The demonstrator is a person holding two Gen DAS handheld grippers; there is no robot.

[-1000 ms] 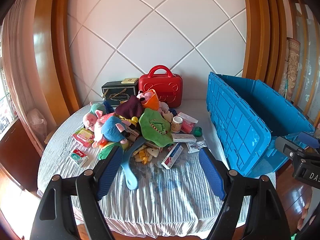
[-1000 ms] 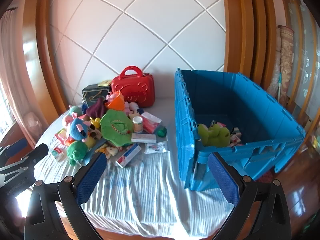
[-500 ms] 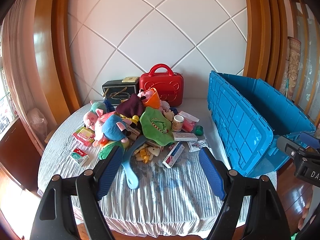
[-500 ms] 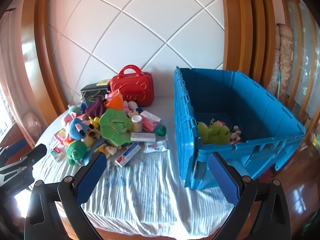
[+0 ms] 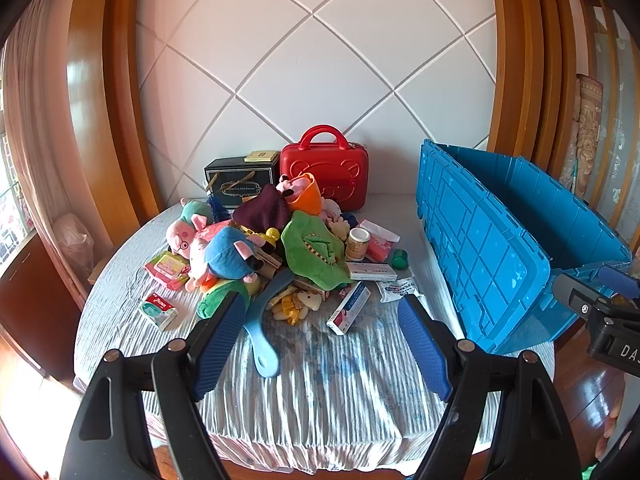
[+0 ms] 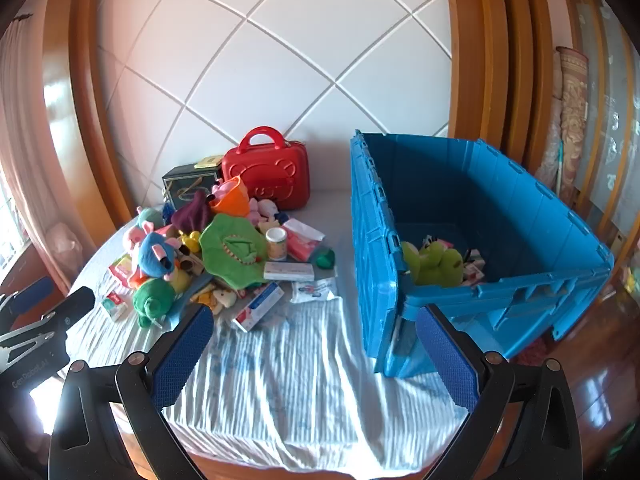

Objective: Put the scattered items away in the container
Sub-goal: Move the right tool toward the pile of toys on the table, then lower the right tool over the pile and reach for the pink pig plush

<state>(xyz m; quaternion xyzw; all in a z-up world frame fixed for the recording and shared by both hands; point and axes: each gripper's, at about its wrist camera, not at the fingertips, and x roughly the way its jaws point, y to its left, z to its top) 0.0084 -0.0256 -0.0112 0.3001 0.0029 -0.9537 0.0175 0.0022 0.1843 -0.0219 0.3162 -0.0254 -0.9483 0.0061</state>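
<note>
Blue crate (image 6: 500, 216), right of frame, is seen to hold only a green toy (image 6: 434, 260) and a few packets. The pile (image 5: 276, 252) at centre left remains to be cleared. Left gripper (image 5: 320, 340) and right gripper (image 6: 316, 356) are both held spread and empty.

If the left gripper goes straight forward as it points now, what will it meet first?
Probably the white-and-pink box at the pile's near edge. The left gripper, open, aims between it and the blue comb; depth is uncertain.
</note>
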